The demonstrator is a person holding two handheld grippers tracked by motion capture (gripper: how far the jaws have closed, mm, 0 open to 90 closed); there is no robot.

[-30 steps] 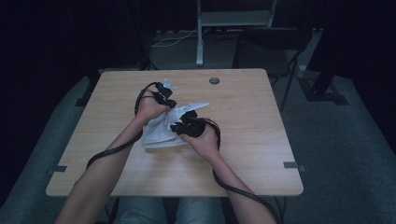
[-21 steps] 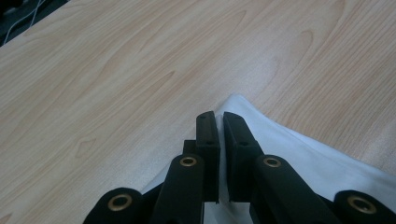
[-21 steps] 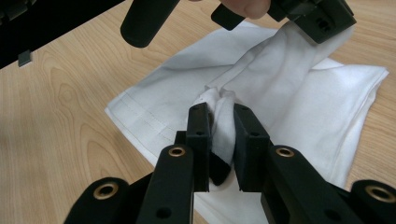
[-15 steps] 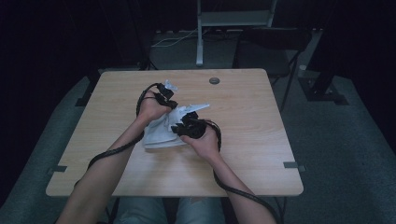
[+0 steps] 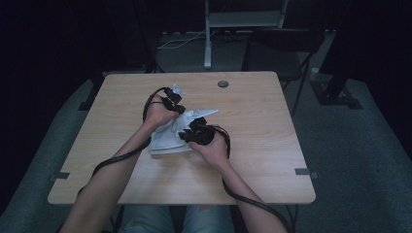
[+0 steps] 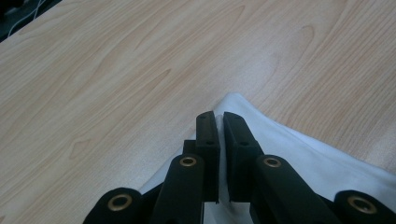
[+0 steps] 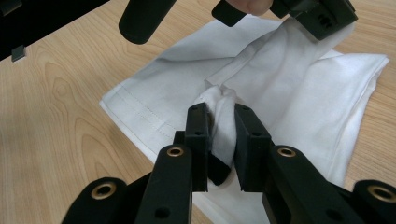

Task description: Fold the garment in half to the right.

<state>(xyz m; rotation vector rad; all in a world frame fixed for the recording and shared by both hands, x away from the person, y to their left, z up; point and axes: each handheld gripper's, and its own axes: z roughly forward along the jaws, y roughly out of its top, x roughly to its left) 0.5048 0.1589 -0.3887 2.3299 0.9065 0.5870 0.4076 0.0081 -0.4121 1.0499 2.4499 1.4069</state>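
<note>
I see the white cloth [image 5: 167,138] lying near the middle of the desk [image 5: 272,145], partly flat and partly pulled up between my two hands. The left gripper [image 5: 176,103] sits toward the far side of the cloth, and its fingers [image 6: 208,140] are pressed together with a thin fold of the fabric running up between them; in the left gripper view the cloth's corner [image 6: 233,100] pokes out just past the tips, with bare wood beyond. The right gripper [image 5: 190,130] is just beside it, nearer to me, and its fingers [image 7: 198,128] are closed on a bunched ridge of the same cloth [image 7: 280,93], which fills the narrow gap between them. From the right gripper view I can also see the left gripper [image 7: 322,18] at the top edge, holding a raised strip of fabric that stretches down toward my right fingers.

Compared with a second ago, I find almost nothing changed: both hands sit in the same spots, the cloth keeps the same shape, and both grips look unchanged. The pointed flap [image 5: 206,113] still sticks out to the right of the grippers. A small round dark thing [image 5: 223,84] rests near the far edge of the desk; from the high view it is too small and dim for me to say what it is.
</note>
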